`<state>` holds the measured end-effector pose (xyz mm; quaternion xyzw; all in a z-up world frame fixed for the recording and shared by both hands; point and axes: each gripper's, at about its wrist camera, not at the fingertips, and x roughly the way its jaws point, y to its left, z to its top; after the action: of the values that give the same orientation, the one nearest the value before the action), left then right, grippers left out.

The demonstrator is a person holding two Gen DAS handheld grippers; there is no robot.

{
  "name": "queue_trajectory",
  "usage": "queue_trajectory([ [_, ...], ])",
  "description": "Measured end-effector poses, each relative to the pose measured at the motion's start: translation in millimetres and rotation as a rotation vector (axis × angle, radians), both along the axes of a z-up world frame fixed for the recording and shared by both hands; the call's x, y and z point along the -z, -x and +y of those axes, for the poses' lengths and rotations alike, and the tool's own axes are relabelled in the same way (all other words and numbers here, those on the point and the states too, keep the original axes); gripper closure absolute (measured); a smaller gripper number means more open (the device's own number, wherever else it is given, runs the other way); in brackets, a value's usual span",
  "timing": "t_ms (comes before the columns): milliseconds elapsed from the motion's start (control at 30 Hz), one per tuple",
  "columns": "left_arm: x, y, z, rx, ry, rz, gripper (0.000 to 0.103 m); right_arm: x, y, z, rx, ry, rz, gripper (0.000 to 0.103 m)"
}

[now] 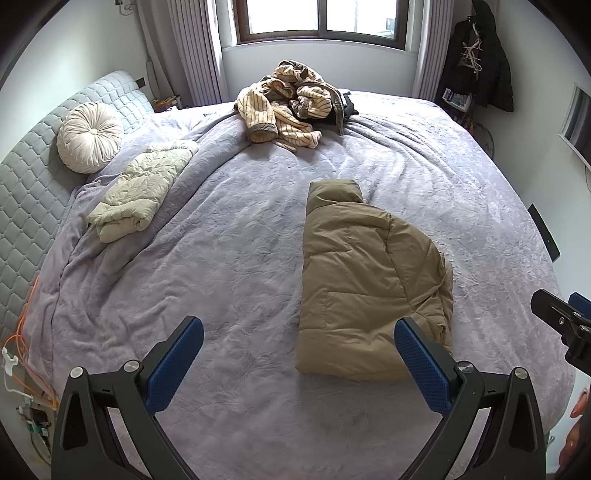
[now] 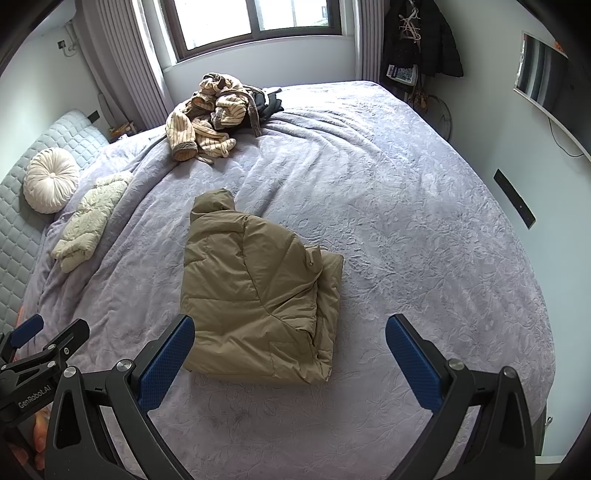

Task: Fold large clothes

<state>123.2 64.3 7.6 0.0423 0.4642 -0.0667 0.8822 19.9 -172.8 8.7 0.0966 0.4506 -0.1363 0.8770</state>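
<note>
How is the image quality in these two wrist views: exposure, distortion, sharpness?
Left wrist view: window blown out white, strong fisheye bowing of the bed, tan jacket sharp. Right wrist view: same overexposed window, dark vignette corners, jacket in focus, no motion blur.

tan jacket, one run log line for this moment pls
tan jacket folded on bed | left gripper open | right gripper open | striped robe unfolded
</note>
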Motion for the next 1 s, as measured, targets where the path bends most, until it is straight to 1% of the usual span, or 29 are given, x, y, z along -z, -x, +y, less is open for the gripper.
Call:
queue_trajectory([
  [400, 1.6, 2.4, 7.4, -0.01, -0.011, -0.003, 0.0, 0.2, 0.6, 1.7, 0.003, 0.0, 0.001, 0.0],
  [1000, 2.7, 0.7, 1.6, -0.004, -0.011, -0.003, 0.0, 0.3, 0.8, 2.4, 0.003, 0.0, 0.0, 0.0],
])
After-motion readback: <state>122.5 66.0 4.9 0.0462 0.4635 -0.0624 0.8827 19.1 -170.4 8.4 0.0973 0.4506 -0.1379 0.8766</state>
